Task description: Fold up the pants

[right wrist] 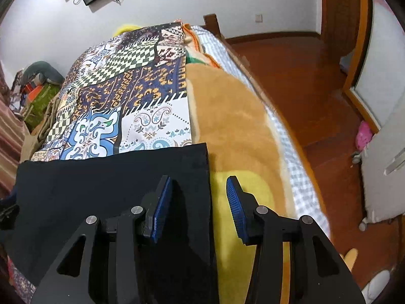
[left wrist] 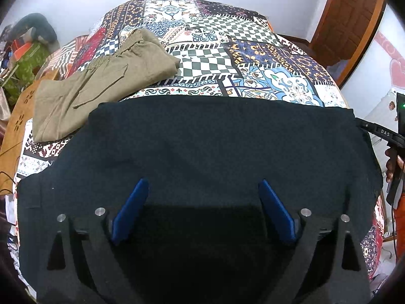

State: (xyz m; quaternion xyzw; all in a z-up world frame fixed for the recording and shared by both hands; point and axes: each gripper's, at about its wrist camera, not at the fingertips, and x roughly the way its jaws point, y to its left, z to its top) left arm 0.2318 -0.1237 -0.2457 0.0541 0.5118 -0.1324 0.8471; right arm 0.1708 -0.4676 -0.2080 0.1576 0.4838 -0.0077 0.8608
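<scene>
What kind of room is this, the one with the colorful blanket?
Most likely a bedroom. A bed with a patterned patchwork bedspread fills the view, with black pants and folded khaki pants lying on it. There is also a wooden door and a wooden floor.

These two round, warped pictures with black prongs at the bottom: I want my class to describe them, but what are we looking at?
Each picture comes from a wide-angle camera on a hand-held two-finger gripper. The left gripper hangs open over dark pants spread on a patterned bedsheet; folded khaki pants lie farther back. The right gripper is open too, straddling the dark pants' right edge beside a tan blanket. Neither holds anything.
</scene>
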